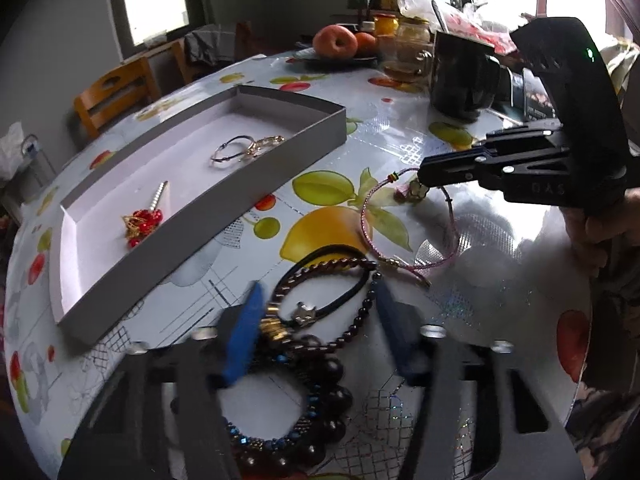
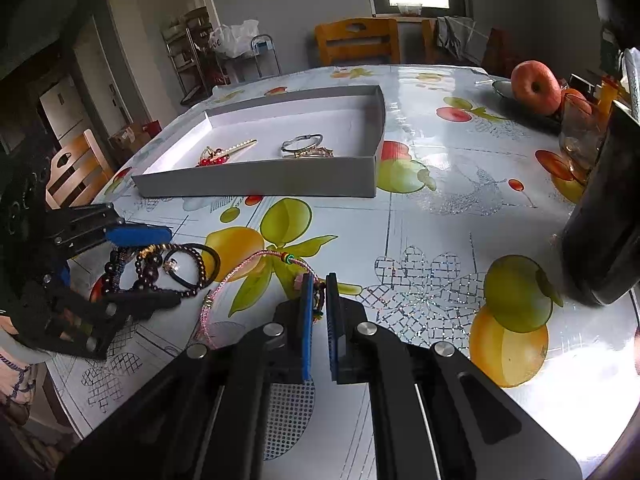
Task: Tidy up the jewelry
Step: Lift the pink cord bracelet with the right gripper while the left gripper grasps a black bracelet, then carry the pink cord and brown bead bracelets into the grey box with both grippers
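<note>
Here the right gripper [image 2: 318,300] is clamped on the charm of the pink bracelet [image 1: 404,236], which lies on the table [image 1: 500,248] to the right of the grey box [image 1: 280,168]. The left gripper [image 1: 316,316] stands half open around the tangled dark bracelets [image 1: 320,304] near the camera, apparently not pressing them yet. If it lifts, several tangled pieces may rise together and drop before the box.

- The left tongs [image 1: 316,312] stand partly open over a heap of dark bracelets [image 1: 320,320], blue pads either side of a beaded strand and a black hair tie [image 1: 340,280]
- The right tongs [image 1: 420,184] reach in from the right, closed on the charm of a pink cord bracelet [image 1: 372,236] lying on the fruit-patterned worktop [image 1: 500,240]
- A shallow grey box [image 1: 224,196] lies beyond, holding a silver bangle [image 1: 230,150], a gold piece touching it, and a red-beaded pin [image 1: 144,220]
- An apple [image 1: 334,40] and a dark mug [image 1: 460,76] stand at the far edge
</note>
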A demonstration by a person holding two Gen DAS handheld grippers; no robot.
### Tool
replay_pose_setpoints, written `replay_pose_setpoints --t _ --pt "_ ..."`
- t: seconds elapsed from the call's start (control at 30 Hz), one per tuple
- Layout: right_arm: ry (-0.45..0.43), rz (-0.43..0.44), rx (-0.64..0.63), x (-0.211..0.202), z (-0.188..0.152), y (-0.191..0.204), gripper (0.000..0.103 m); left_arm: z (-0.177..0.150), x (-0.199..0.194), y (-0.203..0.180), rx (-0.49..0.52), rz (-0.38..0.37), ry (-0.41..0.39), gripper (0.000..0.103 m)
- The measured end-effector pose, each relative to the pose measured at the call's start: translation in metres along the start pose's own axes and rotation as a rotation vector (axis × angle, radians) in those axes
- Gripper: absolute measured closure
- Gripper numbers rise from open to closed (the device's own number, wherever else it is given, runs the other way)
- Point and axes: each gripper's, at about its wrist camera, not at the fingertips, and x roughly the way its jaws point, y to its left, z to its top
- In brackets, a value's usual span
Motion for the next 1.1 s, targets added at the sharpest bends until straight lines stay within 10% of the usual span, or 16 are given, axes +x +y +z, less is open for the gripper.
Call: replay_pose_setpoints --t 0.07,0.23,0.63,0.77,1.0,1.1 --pt "-0.004 0.001 0.002 -0.001 0.000 0.000 0.097 0.001 -0.003 0.006 -0.031 -0.015 -0.010 0.084" --pt "-0.011 0.003 0.009 -0.002 -0.001 0.000 0.097 0.004 -0.009 0.012 -0.072 -0.038 -0.043 0.099" --pt "-0.011 0.007 0.007 -0.003 -0.001 0.000 0.097 0.010 -0.009 0.023 -0.118 -0.061 -0.054 0.101" --pt "-0.007 0.002 0.002 -0.002 -0.002 0.001 0.097 0.013 0.000 0.022 -0.086 -0.042 -0.031 0.074" --pt "-0.008 0.011 0.006 -0.002 -0.003 0.000 0.097 0.015 0.018 0.024 -0.079 -0.057 0.028 0.075" --pt "-0.009 0.014 0.005 -0.002 -0.002 0.001 0.097 0.013 0.017 0.021 -0.063 -0.051 0.024 0.094"
